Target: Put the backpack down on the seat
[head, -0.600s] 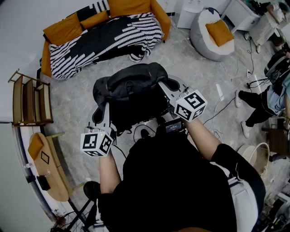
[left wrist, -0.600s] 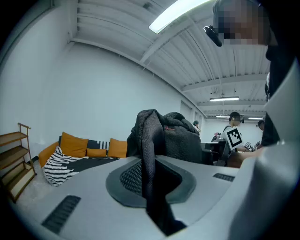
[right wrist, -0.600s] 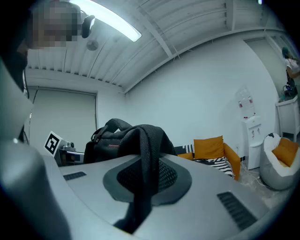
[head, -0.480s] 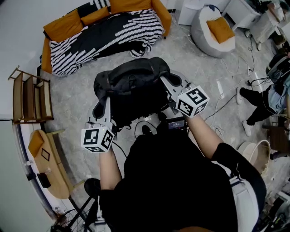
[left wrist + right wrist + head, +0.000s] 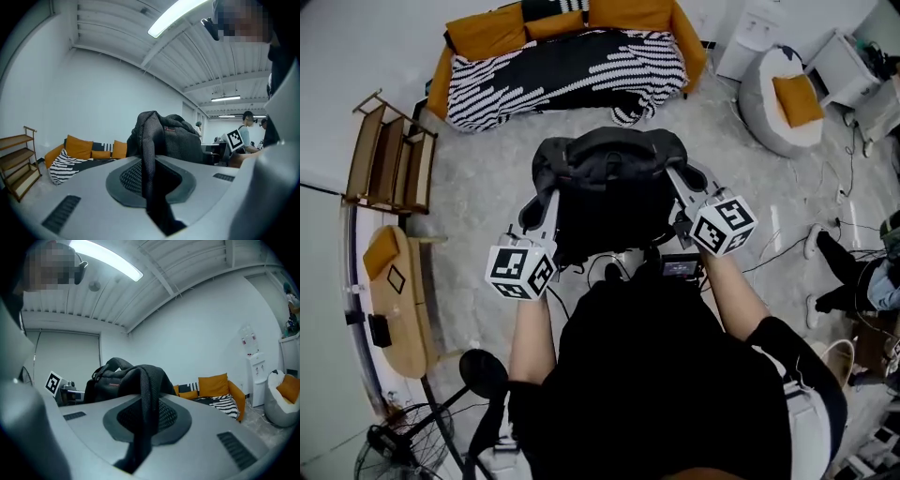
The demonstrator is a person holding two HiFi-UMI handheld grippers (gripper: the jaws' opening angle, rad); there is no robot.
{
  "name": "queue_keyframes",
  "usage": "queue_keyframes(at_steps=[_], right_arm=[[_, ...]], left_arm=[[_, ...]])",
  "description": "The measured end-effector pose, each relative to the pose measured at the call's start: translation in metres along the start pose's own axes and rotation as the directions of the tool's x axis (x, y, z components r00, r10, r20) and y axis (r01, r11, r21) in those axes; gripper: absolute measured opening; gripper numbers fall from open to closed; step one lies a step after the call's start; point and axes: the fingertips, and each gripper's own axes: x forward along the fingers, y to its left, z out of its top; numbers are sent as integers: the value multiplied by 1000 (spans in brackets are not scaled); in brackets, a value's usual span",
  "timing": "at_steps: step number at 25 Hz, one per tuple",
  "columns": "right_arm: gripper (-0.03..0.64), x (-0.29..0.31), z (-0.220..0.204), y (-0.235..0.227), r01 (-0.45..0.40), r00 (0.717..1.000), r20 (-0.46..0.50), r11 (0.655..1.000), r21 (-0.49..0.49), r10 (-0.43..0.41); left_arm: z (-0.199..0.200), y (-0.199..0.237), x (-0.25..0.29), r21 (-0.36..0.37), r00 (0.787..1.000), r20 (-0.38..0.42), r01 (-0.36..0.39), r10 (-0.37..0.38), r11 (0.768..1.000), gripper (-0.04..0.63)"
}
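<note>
indoors, a grey floor spreads under a person who stands facing a sofa with orange cushions and a striped throw; a beanbag sits off to the right. the backpack hangs in the air in front of the person, well short of the sofa and touching no seat, carried between the two tools. the left gripper tips a little downward and the right gripper runs about level, one at each side of the bag. in the left gripper view the jaws are nearly together, pinched on a black mesh strap that runs up between the pads to the bag. the right gripper view shows the same, jaws almost closed on the other strap. judged from this, the step in hand is the carry: the bag is lifted and borne toward the seat, with the set-down not yet done. the sofa straight ahead looks the likelier seat, though the beanbag cannot be ruled out. the next move calls for closing the gap to the seat and lowering both hands evenly so the bag lands without swinging. only once the seat bears the weight should the jaws ease apart. a release made too soon would likely drop it to the floor.
</note>
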Motion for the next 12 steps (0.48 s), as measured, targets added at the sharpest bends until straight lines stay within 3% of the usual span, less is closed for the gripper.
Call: queue_keyframes(at_steps=[12], right_arm=[[48,3,-7,-15,-72,997,-42,997,-24,71]], left_arm=[[-22,-8,6,-40,996,-31,-88,87,995,46]])
